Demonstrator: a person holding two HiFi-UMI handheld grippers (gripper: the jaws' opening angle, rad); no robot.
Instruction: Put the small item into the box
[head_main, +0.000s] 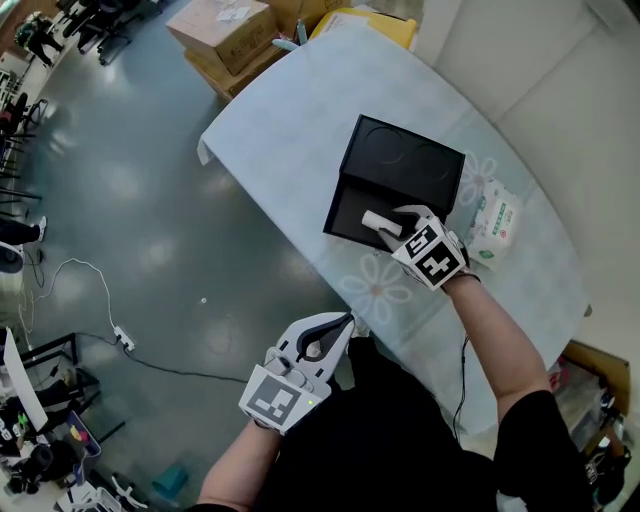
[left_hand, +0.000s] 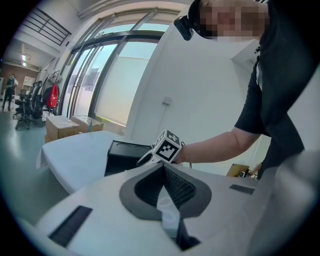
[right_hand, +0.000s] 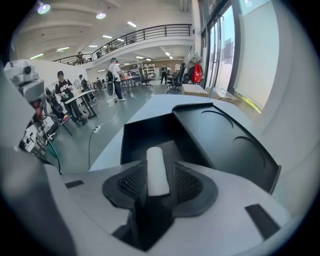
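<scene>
White small item (right_hand: 157, 172) arriving at black box (head_main: 350, 205)
Right gripper (head_main: 392, 226) is tilting into the open tray, jaws standing loose around the item, apparently letting it drop; left gripper (head_main: 345, 321) is waiting closed and empty, off the table (head_main: 290, 130), keeping clear.

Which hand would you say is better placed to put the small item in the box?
Right. The right tongs hang over the open box, item between them; the left tongs are shut, empty, away from it.
</scene>
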